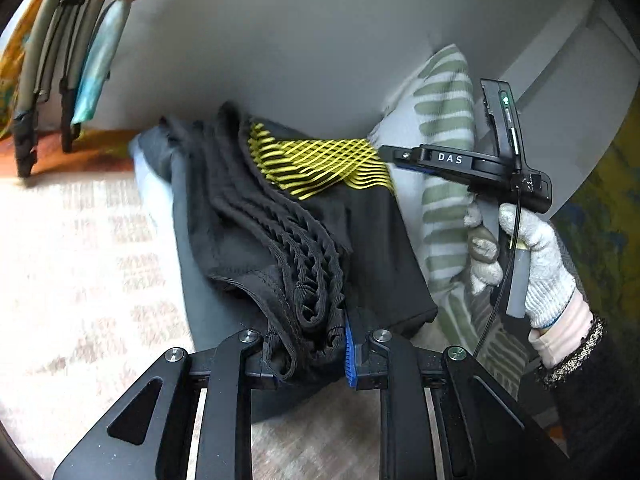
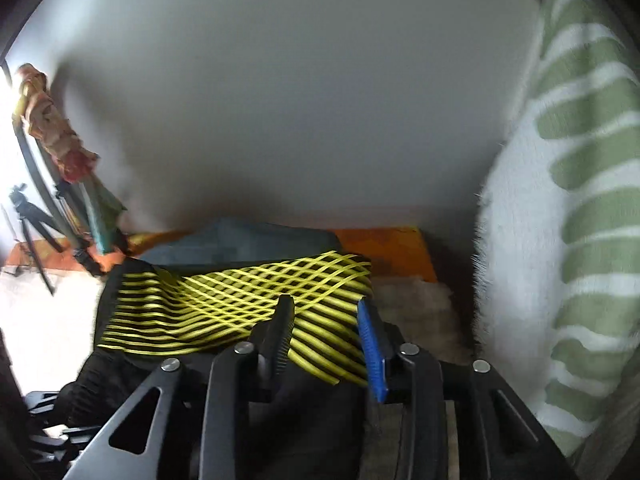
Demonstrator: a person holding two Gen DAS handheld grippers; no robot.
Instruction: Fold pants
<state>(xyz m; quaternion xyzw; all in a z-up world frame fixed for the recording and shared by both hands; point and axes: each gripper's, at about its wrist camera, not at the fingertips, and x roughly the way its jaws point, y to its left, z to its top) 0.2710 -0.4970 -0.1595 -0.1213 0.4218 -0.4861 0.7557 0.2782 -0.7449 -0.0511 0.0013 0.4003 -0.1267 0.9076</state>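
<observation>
The black pants [image 1: 288,232] with a yellow line pattern [image 1: 320,164] hang bunched in front of a grey wall. My left gripper [image 1: 308,354] is shut on the gathered black waistband, its blue pad [image 1: 350,356] pressed against the cloth. My right gripper [image 1: 390,156], held by a gloved hand, reaches the yellow-patterned end. In the right wrist view the yellow-patterned cloth [image 2: 240,300] lies between the jaws of the right gripper [image 2: 326,316], which stand apart with a gap around the cloth.
A green-and-white striped pillow [image 1: 444,120] stands at the right, also in the right wrist view [image 2: 580,200]. A light patterned bed cover [image 1: 80,260] lies below. Blue folded cloth [image 2: 240,240] and an orange sheet [image 2: 384,248] lie behind. Rods wrapped in cloth [image 1: 68,52] hang at upper left.
</observation>
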